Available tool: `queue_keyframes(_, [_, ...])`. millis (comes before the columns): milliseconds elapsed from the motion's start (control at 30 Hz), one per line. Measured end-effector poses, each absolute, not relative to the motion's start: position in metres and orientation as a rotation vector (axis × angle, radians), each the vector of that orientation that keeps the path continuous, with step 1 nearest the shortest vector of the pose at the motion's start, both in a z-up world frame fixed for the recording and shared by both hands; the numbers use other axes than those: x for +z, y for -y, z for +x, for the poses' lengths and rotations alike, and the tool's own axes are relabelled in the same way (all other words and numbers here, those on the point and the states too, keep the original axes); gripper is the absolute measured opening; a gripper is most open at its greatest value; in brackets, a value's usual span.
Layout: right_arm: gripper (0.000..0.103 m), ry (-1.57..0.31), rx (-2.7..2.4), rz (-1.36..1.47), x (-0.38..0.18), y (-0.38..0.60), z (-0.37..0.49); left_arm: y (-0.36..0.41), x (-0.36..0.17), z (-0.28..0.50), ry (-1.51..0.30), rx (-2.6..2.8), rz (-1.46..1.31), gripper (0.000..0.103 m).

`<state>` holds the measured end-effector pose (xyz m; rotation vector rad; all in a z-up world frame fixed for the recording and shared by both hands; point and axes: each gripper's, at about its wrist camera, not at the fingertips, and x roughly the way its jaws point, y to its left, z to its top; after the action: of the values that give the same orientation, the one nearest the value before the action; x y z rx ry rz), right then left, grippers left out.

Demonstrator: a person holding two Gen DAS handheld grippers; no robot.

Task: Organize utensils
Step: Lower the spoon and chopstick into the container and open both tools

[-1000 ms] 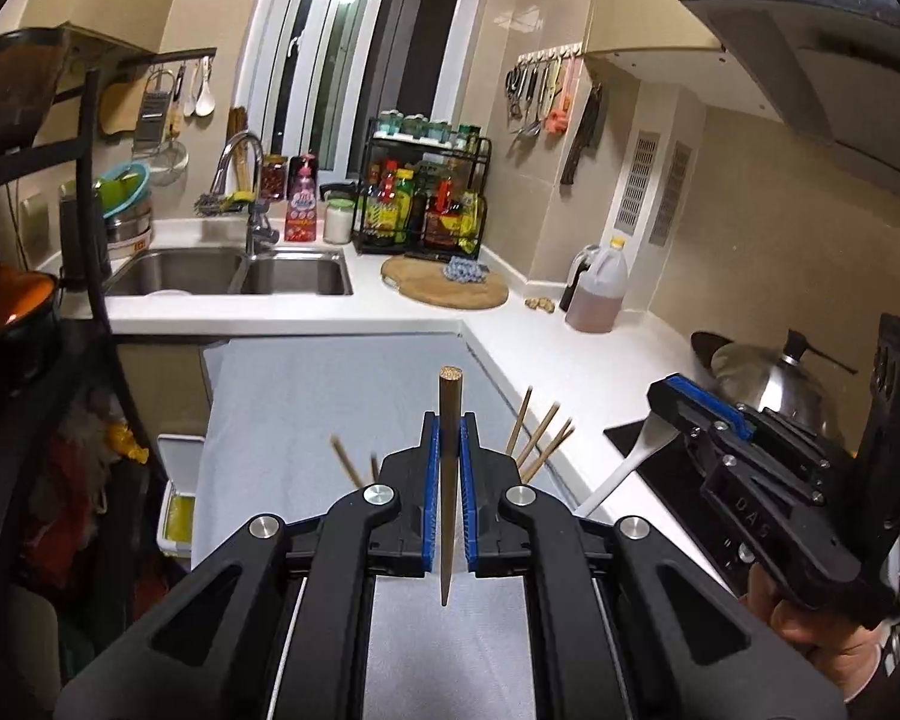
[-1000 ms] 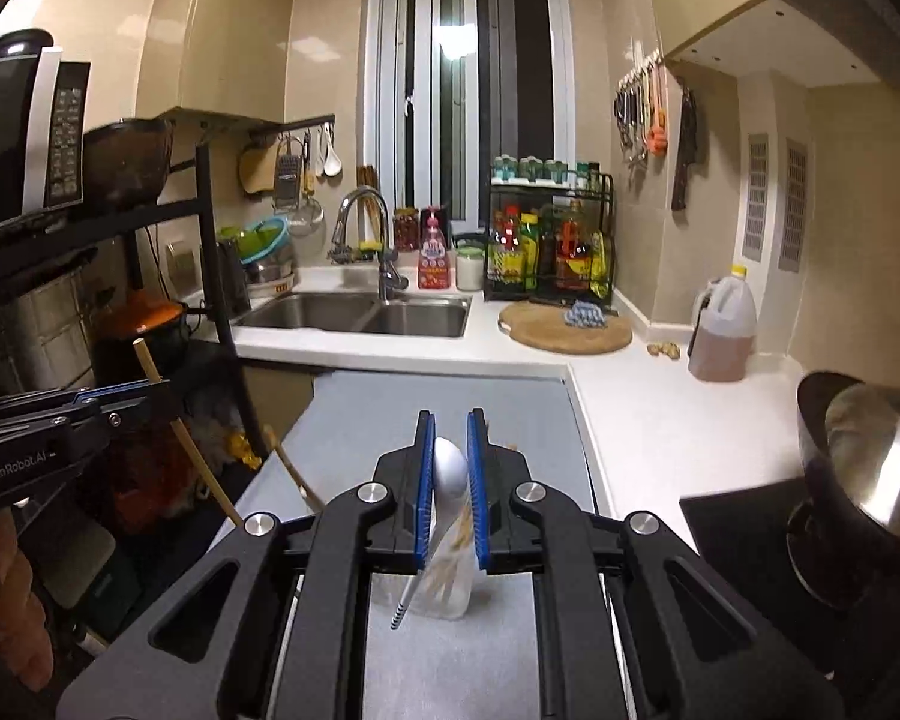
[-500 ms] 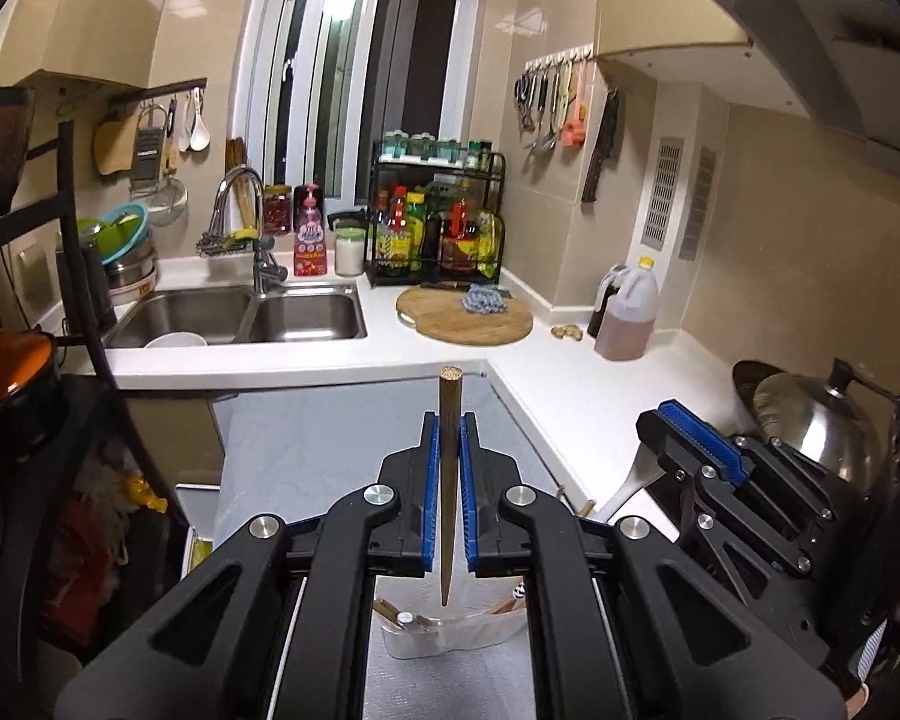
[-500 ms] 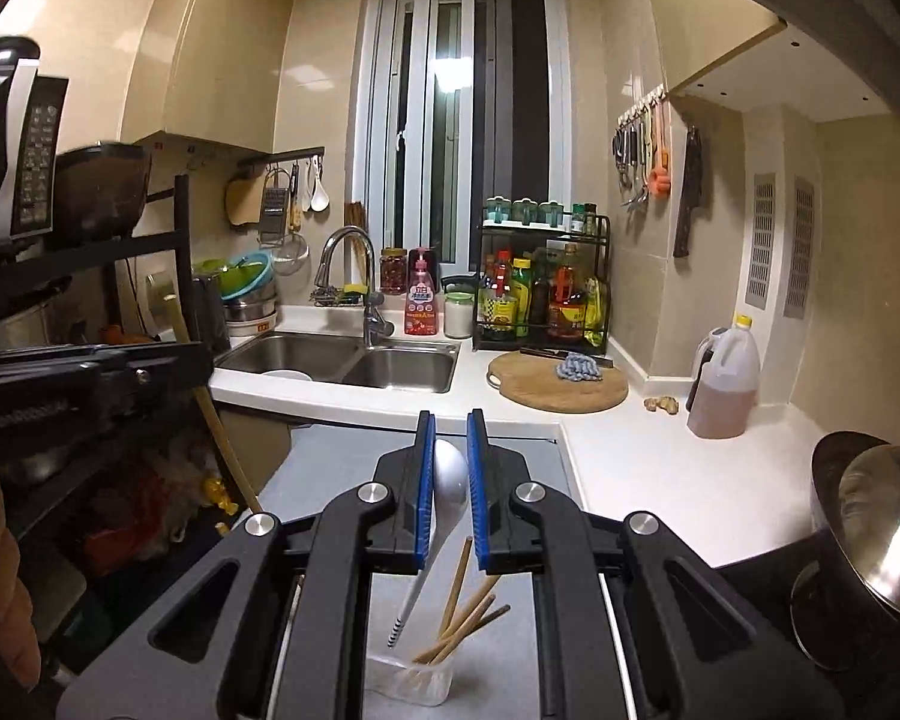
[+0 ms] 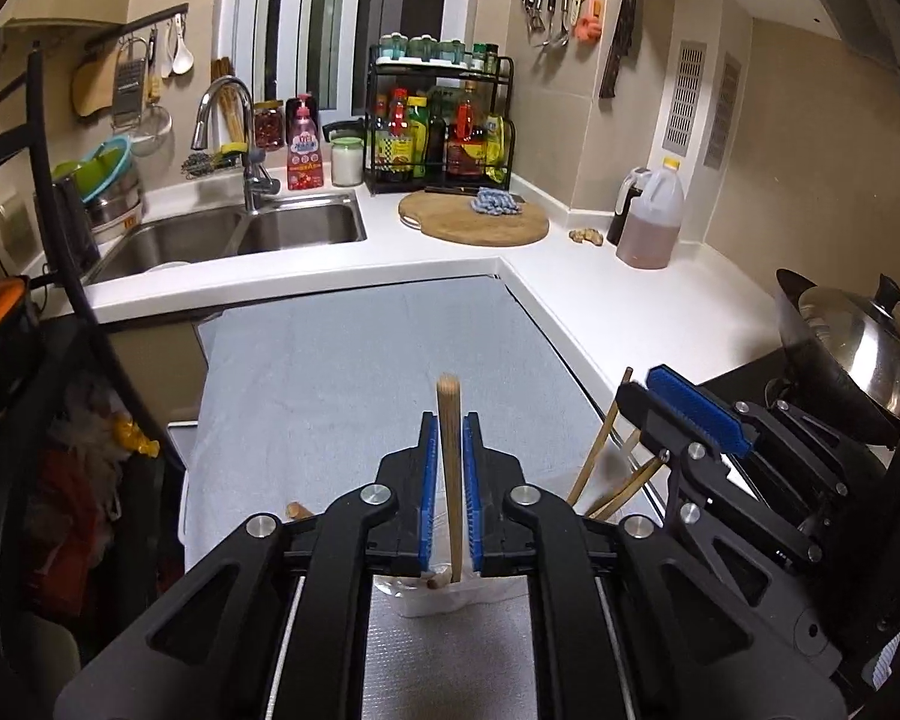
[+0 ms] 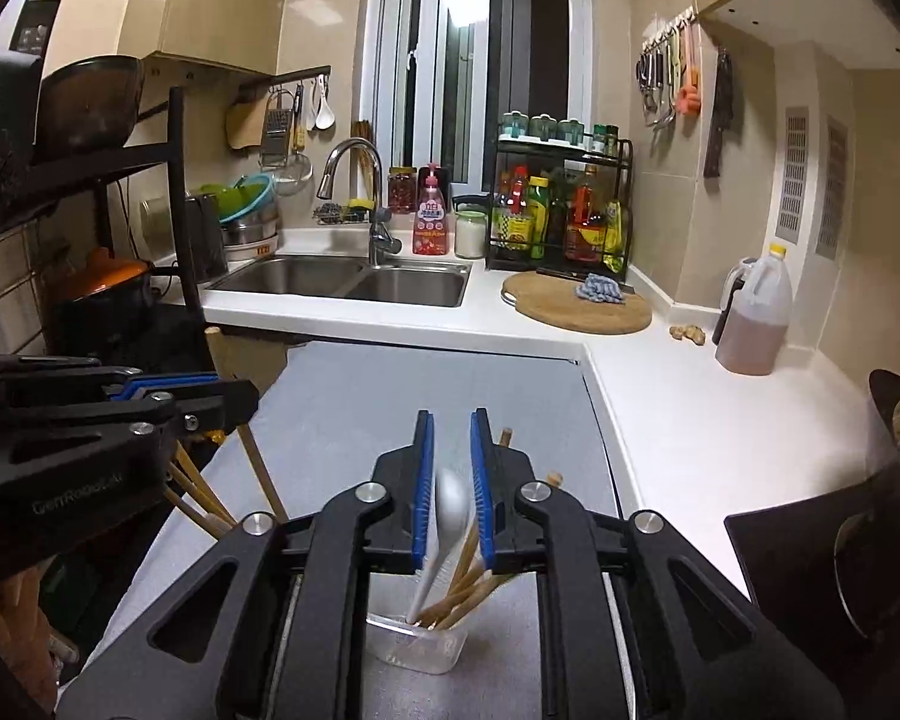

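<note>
Left gripper (image 5: 450, 441) jaws opening around an upright wooden stick (image 5: 450, 468), pads apart from it, we note; its foot sits in a clear cup (image 5: 432, 600). Right gripper (image 6: 452, 438) opening, white spoon (image 6: 447, 516) loose between pads, in another clear holder (image 6: 417, 648) of chopsticks (image 6: 468, 582)

Left gripper (image 5: 449, 468): two matte black fingers with angular, triangular cut-outs; each finger carries a ribbed blue pad (image 5: 428, 486) on its inner face; round silver screws (image 5: 378, 493) mark the joints. Right gripper (image 6: 452, 477): the same black build, blue pads, silver screws; seen side-on from the left wrist camera, it shows a layered black linkage. The left gripper's side bears pale lettering (image 6: 75, 501), too blurred to read fully.
</note>
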<state>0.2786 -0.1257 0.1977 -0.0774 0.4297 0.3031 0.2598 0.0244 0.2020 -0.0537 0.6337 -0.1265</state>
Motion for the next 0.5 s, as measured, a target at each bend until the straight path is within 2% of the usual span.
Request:
queue_keyframes(33, [0.04,-0.431,0.306,-0.07,0.197,0.127,0.277,-0.025,0.205,0.257,-0.625,-0.125,-0.056,0.02])
queue_keyframes(100, [0.052,-0.423,0.304,-0.063,0.199,0.132,0.268,-0.031,0.213,0.242,-0.593,-0.135,-0.079,0.024])
queue_keyframes(167, [0.053,-0.417,0.307,-0.063,0.198,0.137,0.256,-0.035,0.216,0.229,-0.57,-0.142,-0.094,0.024])
queue_keyframes(233, [0.055,-0.407,0.309,-0.049,0.197,0.144,0.242,-0.037,0.218,0.211,-0.547,-0.142,-0.091,0.029])
queue_keyframes(367, [0.065,-0.37,0.293,0.004,0.194,0.166,0.204,-0.042,0.216,0.17,-0.473,-0.113,-0.082,0.048])
queue_keyframes(500, [0.083,-0.348,0.266,0.014,0.181,0.18,0.163,-0.048,0.193,0.124,-0.428,-0.077,-0.108,0.068])
